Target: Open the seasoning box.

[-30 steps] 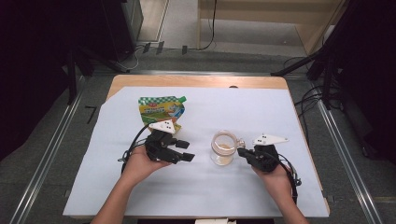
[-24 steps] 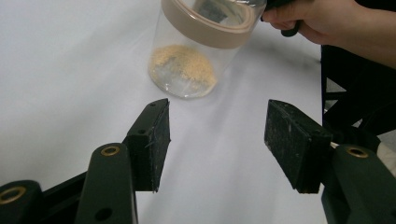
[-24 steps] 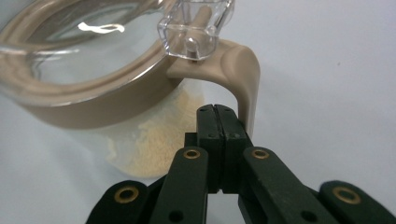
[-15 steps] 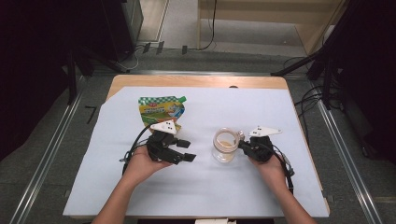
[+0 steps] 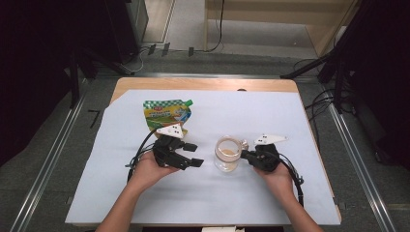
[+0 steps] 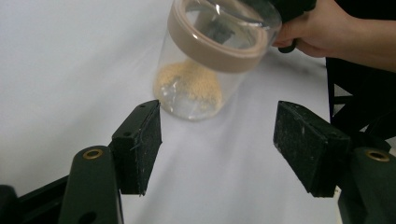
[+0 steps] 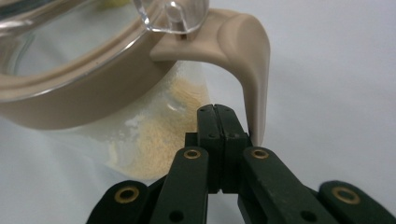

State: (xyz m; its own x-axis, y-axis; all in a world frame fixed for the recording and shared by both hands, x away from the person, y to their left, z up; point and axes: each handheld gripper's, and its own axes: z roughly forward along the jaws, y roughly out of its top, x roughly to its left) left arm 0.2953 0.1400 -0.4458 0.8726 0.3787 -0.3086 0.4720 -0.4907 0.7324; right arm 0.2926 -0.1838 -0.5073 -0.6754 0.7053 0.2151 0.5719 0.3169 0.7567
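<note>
A clear jar point(image 5: 228, 153) with a beige rim and a beige handle stands on the white sheet between my hands, with yellowish powder at its bottom. My left gripper point(image 5: 196, 154) points at it from the left. Its jaws have just been opening and stand wide, with nothing between the pads point(image 6: 144, 140); the jar point(image 6: 205, 60) lies just beyond them. My right gripper point(image 5: 245, 154) is shut. Its tips point(image 7: 215, 112) sit inside the curve of the handle point(image 7: 250, 60), against the jar point(image 7: 93, 84), with nothing between them.
A green and yellow spout pouch point(image 5: 167, 113) lies flat behind my left hand. The white sheet point(image 5: 241, 111) covers the wooden table, whose far edge point(image 5: 203, 83) shows. Cables trail from both grippers toward the front edge.
The left gripper's jaws have spread wider. The right gripper has shifted a little toward the jar's handle. The jar and the pouch have stayed where they were.
</note>
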